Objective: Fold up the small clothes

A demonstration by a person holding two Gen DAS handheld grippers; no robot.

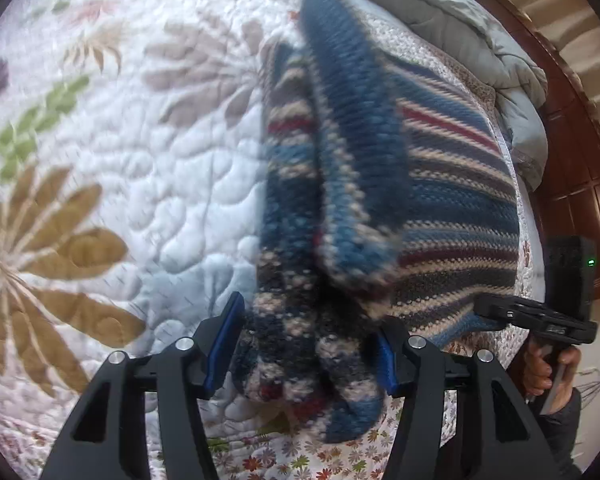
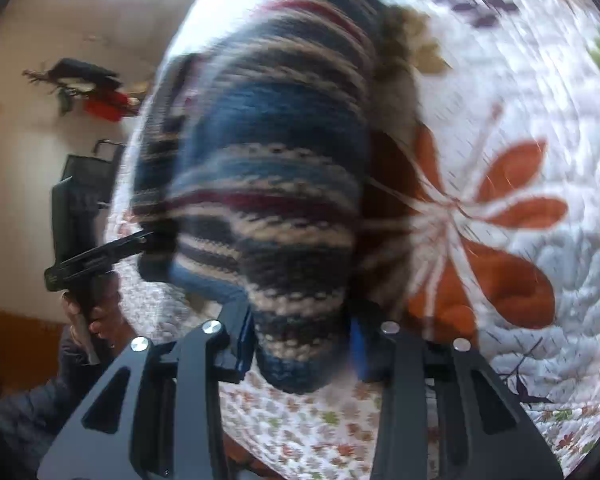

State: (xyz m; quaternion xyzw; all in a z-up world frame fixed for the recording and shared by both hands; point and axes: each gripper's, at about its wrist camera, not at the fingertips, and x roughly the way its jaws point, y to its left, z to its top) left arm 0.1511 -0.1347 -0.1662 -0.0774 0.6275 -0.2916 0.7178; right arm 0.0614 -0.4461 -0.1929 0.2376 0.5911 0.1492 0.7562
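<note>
A striped knit sweater (image 1: 452, 184) in blue, beige, red and dark bands lies on the quilted bed. My left gripper (image 1: 306, 344) is shut on a bunched fold of it, with a sleeve (image 1: 352, 128) draped over. My right gripper (image 2: 300, 340) is shut on the sweater (image 2: 268, 168) at its near edge and holds it lifted above the quilt. Each gripper shows in the other's view, the right one (image 1: 540, 320) and the left one (image 2: 96, 256), both at the sweater's edge.
The white quilt with flower prints (image 1: 100, 160) covers the bed, also in the right wrist view (image 2: 520, 200). A grey duvet (image 1: 480, 40) is heaped at the far side against a dark wooden headboard (image 1: 572, 160). A wall with hanging items (image 2: 88, 84) is at left.
</note>
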